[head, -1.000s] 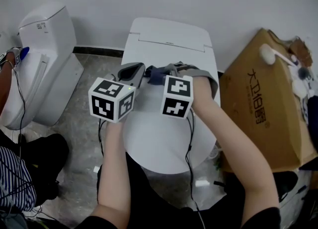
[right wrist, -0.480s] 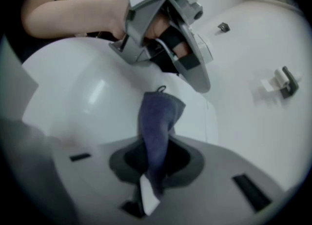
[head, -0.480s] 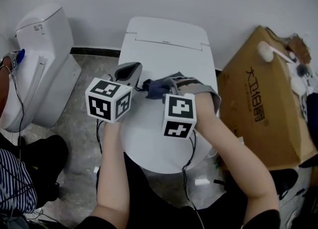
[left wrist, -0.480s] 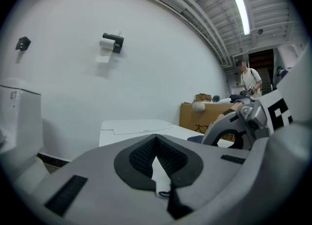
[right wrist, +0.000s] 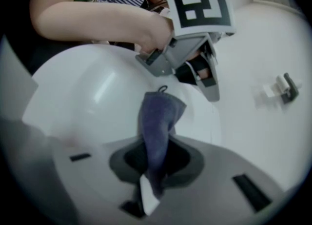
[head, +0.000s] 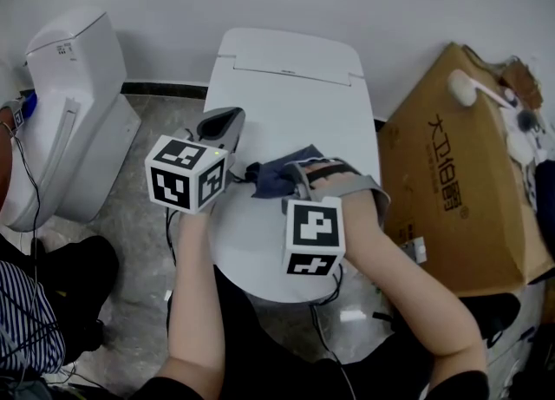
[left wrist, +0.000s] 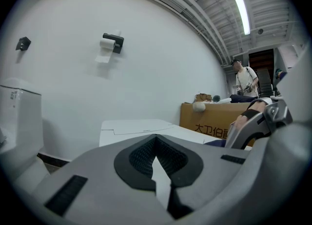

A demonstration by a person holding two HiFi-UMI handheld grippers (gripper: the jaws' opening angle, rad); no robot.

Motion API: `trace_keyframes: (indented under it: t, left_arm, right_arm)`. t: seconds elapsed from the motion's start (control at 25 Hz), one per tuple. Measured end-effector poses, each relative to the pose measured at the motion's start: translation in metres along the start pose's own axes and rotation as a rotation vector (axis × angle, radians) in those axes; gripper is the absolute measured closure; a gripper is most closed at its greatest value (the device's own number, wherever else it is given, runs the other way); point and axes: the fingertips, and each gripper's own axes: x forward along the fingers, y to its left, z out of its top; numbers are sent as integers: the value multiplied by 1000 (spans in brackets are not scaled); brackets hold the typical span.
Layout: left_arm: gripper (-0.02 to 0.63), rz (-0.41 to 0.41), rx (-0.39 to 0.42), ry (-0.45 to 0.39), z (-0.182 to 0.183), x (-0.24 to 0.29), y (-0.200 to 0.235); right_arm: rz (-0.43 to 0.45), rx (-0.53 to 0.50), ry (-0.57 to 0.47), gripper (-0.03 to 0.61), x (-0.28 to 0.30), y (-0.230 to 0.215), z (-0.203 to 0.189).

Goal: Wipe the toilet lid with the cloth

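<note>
The white toilet lid (head: pixel 257 242) lies shut in the middle of the head view. A dark blue cloth (head: pixel 270 178) rests on it, pinched at one end by my right gripper (head: pixel 295 176), which is shut on it. In the right gripper view the cloth (right wrist: pixel 158 121) trails forward from the jaws over the lid (right wrist: pixel 92 97). My left gripper (head: pixel 222 122) hovers over the lid's left side, shut and holding nothing; its own view shows the pads (left wrist: pixel 146 158) closed together. From the right gripper view the left gripper (right wrist: pixel 207 80) is just beyond the cloth.
A second white toilet (head: pixel 74 95) stands at the left. A big cardboard box (head: pixel 455 181) with small items on top stands close on the right. A person in striped clothing (head: pixel 26 320) sits at lower left. A paper holder (left wrist: pixel 111 42) hangs on the wall.
My right gripper has drawn back toward me, dragging the cloth across the lid. The left gripper has shifted only slightly to the left.
</note>
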Motion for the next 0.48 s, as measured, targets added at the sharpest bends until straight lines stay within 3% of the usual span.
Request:
trace_keyframes:
  t: [0.48]
  left_arm:
    - [598, 3, 0, -2, 0, 0, 1]
  right_arm:
    - [8, 13, -16, 512, -26, 32, 9]
